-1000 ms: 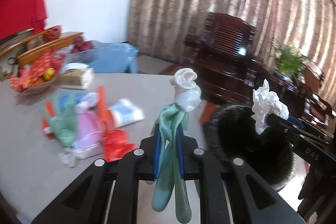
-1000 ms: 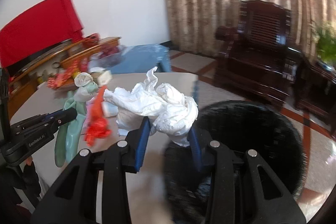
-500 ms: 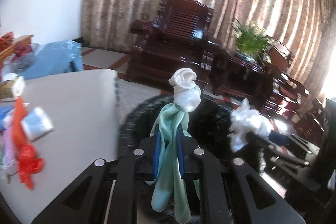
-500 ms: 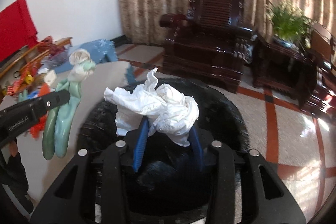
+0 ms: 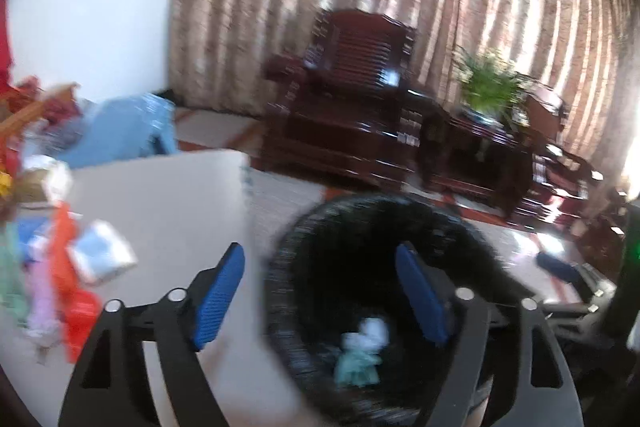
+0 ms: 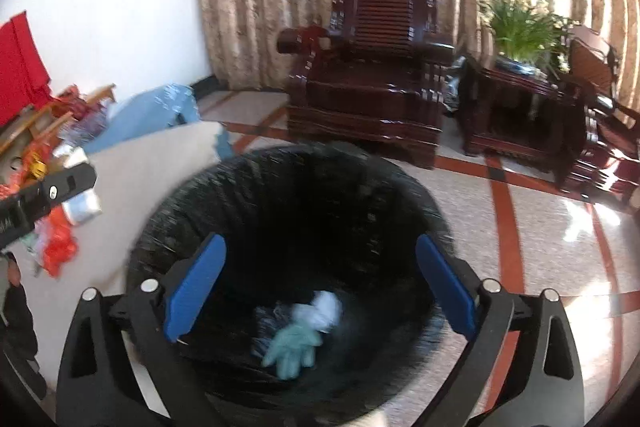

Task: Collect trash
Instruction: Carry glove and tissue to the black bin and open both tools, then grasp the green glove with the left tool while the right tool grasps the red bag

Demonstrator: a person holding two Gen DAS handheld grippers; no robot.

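Observation:
A black bin-bag-lined trash bin [image 6: 160,227] stands on the floor beside the table; it also shows in the left wrist view [image 5: 280,267]. A green glove with a white wad [image 6: 300,331] lies inside it, seen in the left wrist view too [image 5: 360,351]. My right gripper [image 6: 320,275] is open and empty over the bin mouth. My left gripper [image 5: 320,279] is open and empty above the bin's left rim and the table edge. Red, blue and pink trash [image 5: 72,283] lies on the table at the left.
The grey table [image 5: 160,195] ends at its right edge next to the bin. A dark wooden armchair [image 6: 372,75], a side table with a plant [image 6: 520,27] and curtains stand behind. A blue stool [image 5: 120,131] is beyond the table.
Both grippers opened. The green glove with its white wad and the crumpled white tissue left the jaws and dropped into the bin. Both views are blurred by motion.

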